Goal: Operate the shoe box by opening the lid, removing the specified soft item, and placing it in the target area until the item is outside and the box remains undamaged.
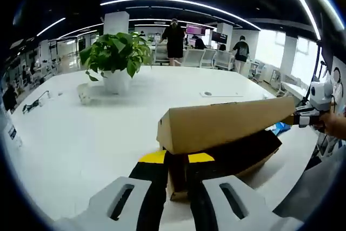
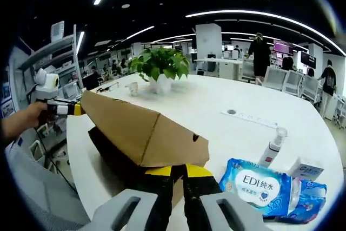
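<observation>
A brown cardboard shoe box stands near the table edge with its lid (image 1: 227, 123) lifted and tilted over the dark box body (image 1: 243, 152). My left gripper (image 1: 177, 158) is shut on the near end of the lid, with cardboard between its yellow-tipped jaws. At the far end, my right gripper (image 1: 303, 116) pinches the lid's corner. In the right gripper view the lid (image 2: 140, 131) slopes up from my right gripper (image 2: 179, 170), shut on it, to the left gripper (image 2: 70, 109) held by a hand. What is inside the box is hidden.
A potted plant (image 2: 159, 66) stands mid-table on the white table (image 2: 227, 128). Beside the box lie a blue wipes pack (image 2: 259, 187), a small pump bottle (image 2: 273, 147) and a small carton (image 2: 305, 169). People stand in the office behind. A grey chair (image 2: 38, 187) is close.
</observation>
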Available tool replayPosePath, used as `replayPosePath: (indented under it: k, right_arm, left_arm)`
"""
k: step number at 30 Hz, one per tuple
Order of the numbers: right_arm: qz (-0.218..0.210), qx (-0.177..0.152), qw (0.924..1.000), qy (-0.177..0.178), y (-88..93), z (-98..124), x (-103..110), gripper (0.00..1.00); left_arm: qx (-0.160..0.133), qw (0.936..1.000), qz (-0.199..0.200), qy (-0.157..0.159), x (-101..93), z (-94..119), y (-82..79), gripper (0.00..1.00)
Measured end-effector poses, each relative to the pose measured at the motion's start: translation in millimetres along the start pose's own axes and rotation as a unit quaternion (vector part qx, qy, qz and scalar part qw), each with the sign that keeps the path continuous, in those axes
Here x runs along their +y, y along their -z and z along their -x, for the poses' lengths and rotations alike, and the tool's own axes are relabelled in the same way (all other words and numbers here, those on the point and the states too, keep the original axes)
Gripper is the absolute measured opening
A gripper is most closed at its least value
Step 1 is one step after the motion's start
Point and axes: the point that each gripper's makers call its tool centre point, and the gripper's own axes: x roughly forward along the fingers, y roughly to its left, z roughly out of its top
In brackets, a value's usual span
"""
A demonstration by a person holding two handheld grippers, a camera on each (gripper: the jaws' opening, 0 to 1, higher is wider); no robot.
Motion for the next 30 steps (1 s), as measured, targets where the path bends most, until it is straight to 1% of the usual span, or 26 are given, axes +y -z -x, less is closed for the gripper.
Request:
replayPosePath:
  k: [4, 9, 11, 14, 18, 20, 23, 26, 30]
  right_arm:
    - [0.003, -0.002, 0.9999, -0.011, 5.9, 0.9, 3.5, 0.03]
    - [0.019, -0.005, 0.9994, -0.028, 10.2, 3.8, 10.6, 0.06]
    - [0.019, -0.006, 0.9992, -0.035, 11.6, 4.3, 12.7, 0.09]
    - [0.026, -0.006, 0.9988, -0.041, 14.2, 6.1, 14.6, 0.11]
    - [0.031, -0.011, 0.9982, -0.050, 15.3, 9.3, 16.8, 0.15]
    - [0.033, -0.012, 0.9980, -0.054, 16.0, 9.8, 18.0, 0.17]
    - [0.043, -0.013, 0.9972, -0.061, 18.9, 11.3, 21.0, 0.19]
    - [0.046, -0.014, 0.9966, -0.067, 20.6, 12.6, 24.4, 0.23]
    - [0.057, -0.010, 0.9956, -0.074, 26.6, 13.4, 30.1, 0.26]
  left_arm:
    - [0.006, 1.0000, -0.006, 0.004, -0.8, 1.7, 7.5, 0.10]
    - [0.013, 0.9998, -0.011, 0.008, -4.1, 3.7, 17.0, 0.11]
    - [0.014, 0.9998, -0.012, 0.009, -4.4, 4.5, 18.7, 0.11]
    - [0.014, 0.9997, -0.014, 0.010, -5.1, 5.4, 20.4, 0.13]
    - [0.012, 0.9994, -0.026, 0.018, -7.7, 6.6, 22.2, 0.19]
    - [0.015, 0.9991, -0.034, 0.021, -9.1, 6.5, 25.0, 0.21]
    - [0.018, 0.9987, -0.041, 0.024, -10.6, 6.8, 27.8, 0.22]
    - [0.022, 0.9984, -0.046, 0.024, -10.6, 7.5, 31.2, 0.22]
    - [0.026, 0.9982, -0.045, 0.030, -11.5, 8.4, 36.7, 0.23]
